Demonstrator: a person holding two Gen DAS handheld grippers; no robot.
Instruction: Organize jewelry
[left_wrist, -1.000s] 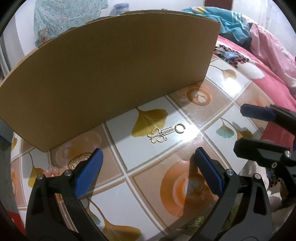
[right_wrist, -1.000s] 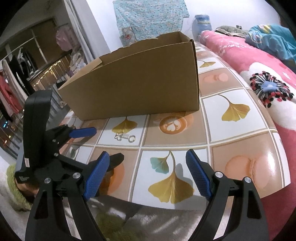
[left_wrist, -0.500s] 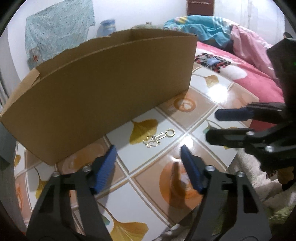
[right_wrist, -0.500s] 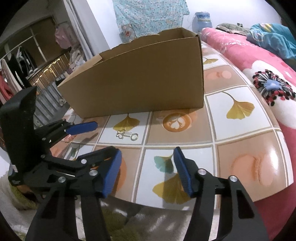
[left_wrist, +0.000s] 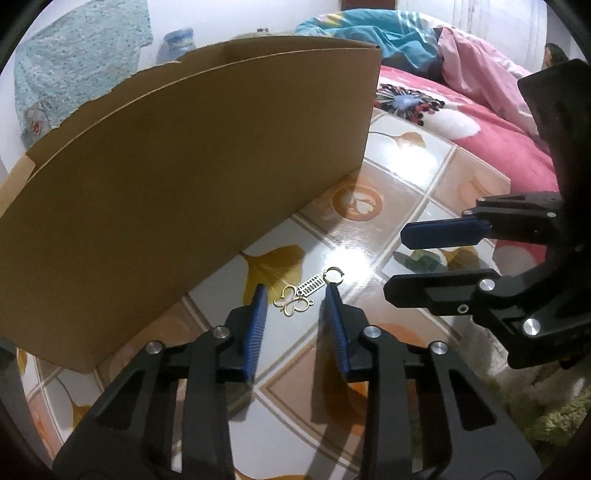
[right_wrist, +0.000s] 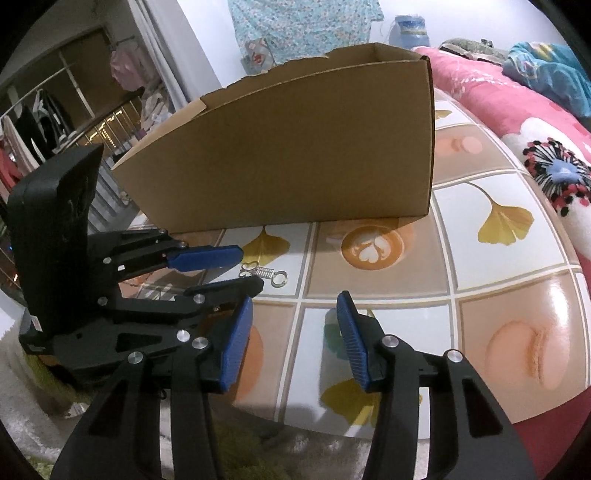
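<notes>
A gold butterfly charm (left_wrist: 293, 302) with a small bar and ring (left_wrist: 334, 275) lies flat on the tiled table top (left_wrist: 461, 177), just in front of a tall cardboard box (left_wrist: 184, 166). My left gripper (left_wrist: 293, 291) points down at it, jaws closing, with the butterfly between the blue fingertips and not pressed by them. The right wrist view shows the same charm (right_wrist: 262, 273) beside the left gripper (right_wrist: 251, 268). My right gripper (right_wrist: 294, 299) hovers over the table's near edge to the right of the charm, jaws closing on nothing; in the left wrist view the right gripper (left_wrist: 394, 264) shows side-on.
The cardboard box (right_wrist: 295, 147) stands open-topped at the back of the table (right_wrist: 498, 277). A bed with a pink flowered cover (right_wrist: 498, 96) runs along the right side. A green shaggy rug (left_wrist: 546, 424) lies below the near edge. Clothes hang on a rail (right_wrist: 37, 110) far left.
Both grippers' jaws have narrowed a good deal. The left gripper has rolled a little and now brackets the butterfly charm with its tips. The charm itself has not moved.
</notes>
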